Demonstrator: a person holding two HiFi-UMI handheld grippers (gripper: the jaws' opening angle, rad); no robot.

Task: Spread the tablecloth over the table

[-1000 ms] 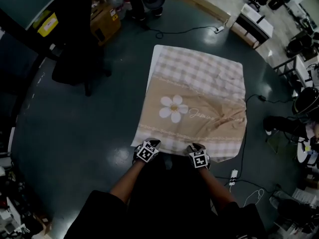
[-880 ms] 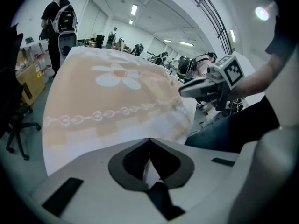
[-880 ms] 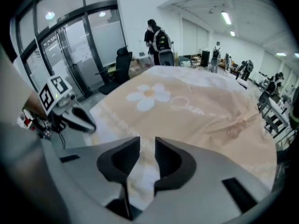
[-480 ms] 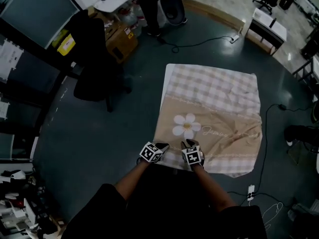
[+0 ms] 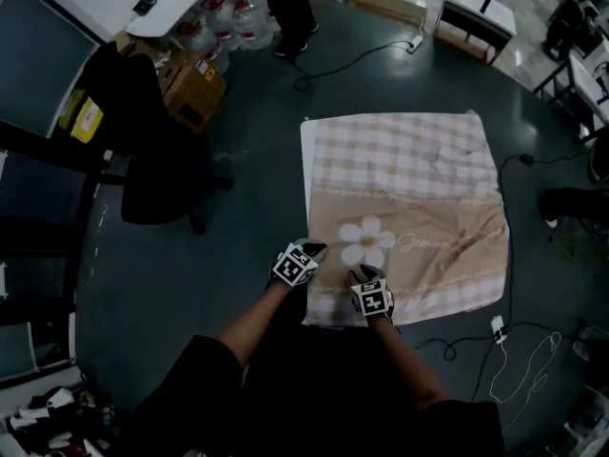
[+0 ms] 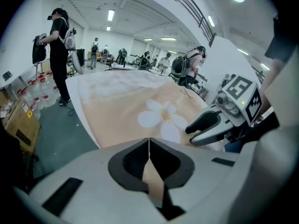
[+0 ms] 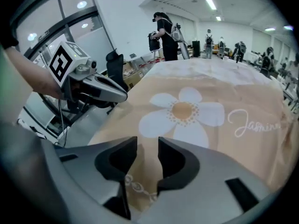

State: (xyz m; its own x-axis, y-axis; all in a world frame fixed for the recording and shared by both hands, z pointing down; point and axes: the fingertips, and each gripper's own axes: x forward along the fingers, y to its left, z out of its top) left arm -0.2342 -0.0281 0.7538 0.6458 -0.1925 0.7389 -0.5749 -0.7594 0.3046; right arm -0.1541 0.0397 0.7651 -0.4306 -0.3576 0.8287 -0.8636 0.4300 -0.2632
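The beige tablecloth (image 5: 419, 208), with a white flower and checked borders, lies spread on the white table (image 5: 305, 150). My left gripper (image 5: 312, 248) is at the cloth's near-left edge. Its jaws (image 6: 149, 146) are shut, with a thin fold of the cloth (image 6: 140, 97) pinched between them. My right gripper (image 5: 365, 276) hangs over the near border just below the flower. Its jaws (image 7: 147, 155) have just been opening and stand apart over the lace trim of the cloth (image 7: 201, 111), and the pads do not press it. Each gripper shows in the other's view: the right gripper (image 6: 192, 128) and the left gripper (image 7: 120, 96).
A black office chair (image 5: 152, 160) stands left of the table, with a cardboard box (image 5: 190, 79) and water bottles (image 5: 205, 31) behind it. A person's legs (image 5: 285, 8) are at the far side. Cables and a power strip (image 5: 495, 327) lie on the floor to the right.
Both grippers have moved left along the cloth's near edge toward its near-left corner. The wrinkled right side of the cloth now lies flatter. The head view has shifted.
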